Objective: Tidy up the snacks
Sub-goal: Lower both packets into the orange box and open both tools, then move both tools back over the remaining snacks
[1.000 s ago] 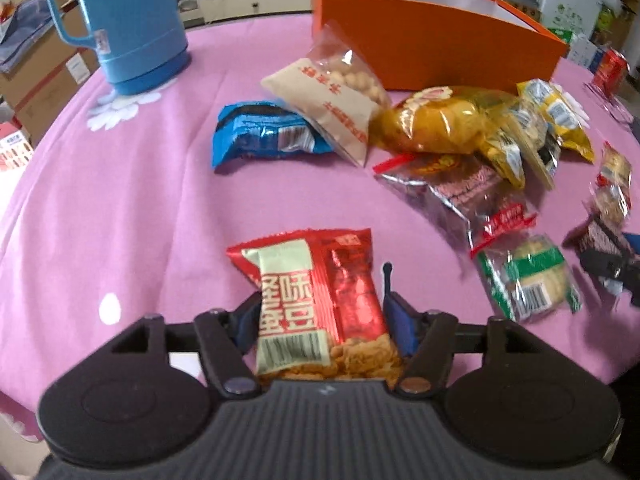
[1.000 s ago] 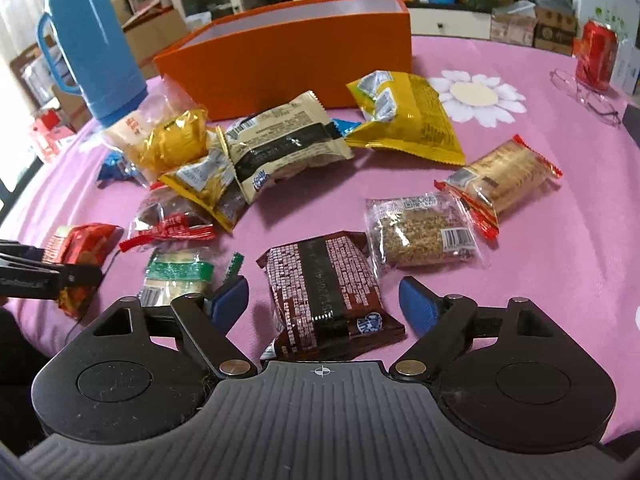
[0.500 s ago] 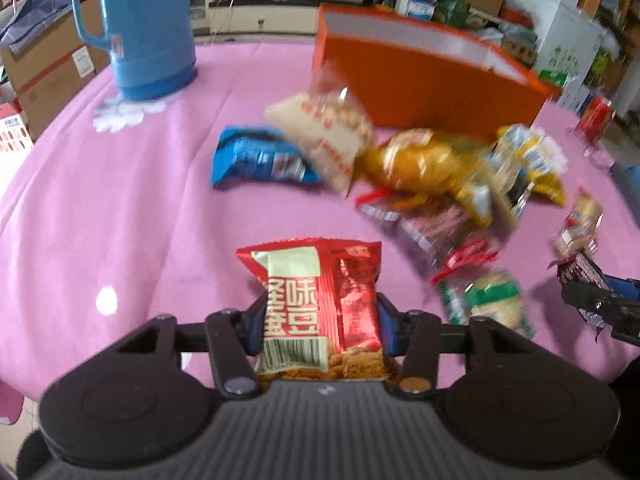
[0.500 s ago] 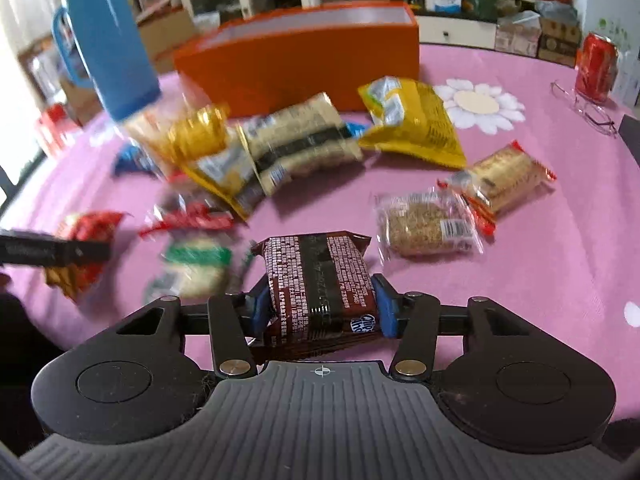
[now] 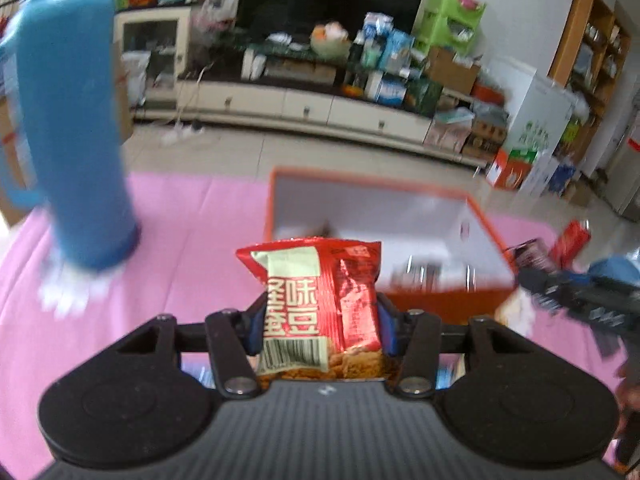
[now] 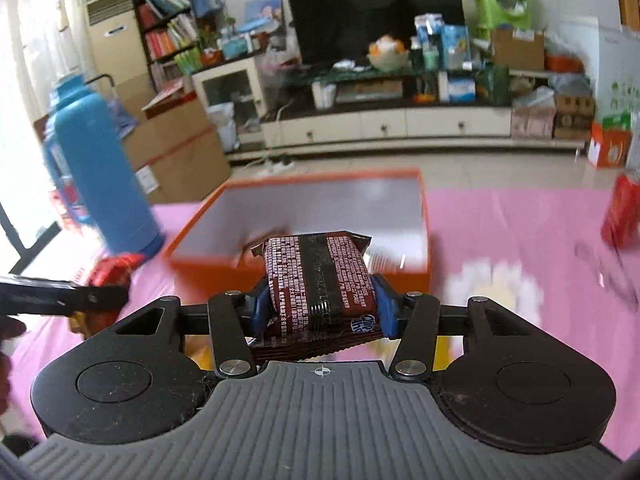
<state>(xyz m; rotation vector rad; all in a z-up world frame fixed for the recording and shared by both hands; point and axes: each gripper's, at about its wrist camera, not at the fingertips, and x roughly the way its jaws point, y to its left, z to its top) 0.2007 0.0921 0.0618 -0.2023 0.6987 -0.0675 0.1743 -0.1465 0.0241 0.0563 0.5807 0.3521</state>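
My left gripper point(image 5: 320, 330) is shut on a red snack packet point(image 5: 320, 300) and holds it in the air in front of the orange box point(image 5: 486, 236). My right gripper point(image 6: 320, 308) is shut on a dark brown snack packet point(image 6: 318, 280), raised just before the orange box point(image 6: 216, 236). The box interior looks white and mostly bare. The right gripper also shows at the right edge of the left wrist view point(image 5: 576, 296), and the left gripper with its red packet at the left of the right wrist view point(image 6: 100, 292).
A tall blue thermos point(image 5: 76, 132) point(image 6: 100, 176) stands on the pink tablecloth point(image 5: 180, 248) left of the box. A red can point(image 6: 622, 212) and glasses point(image 6: 612, 272) are at the right. The other snacks lie below, out of sight.
Both grippers closed on their packets, lifted them off the table and moved forward to the orange box. The views have tilted up toward the room.
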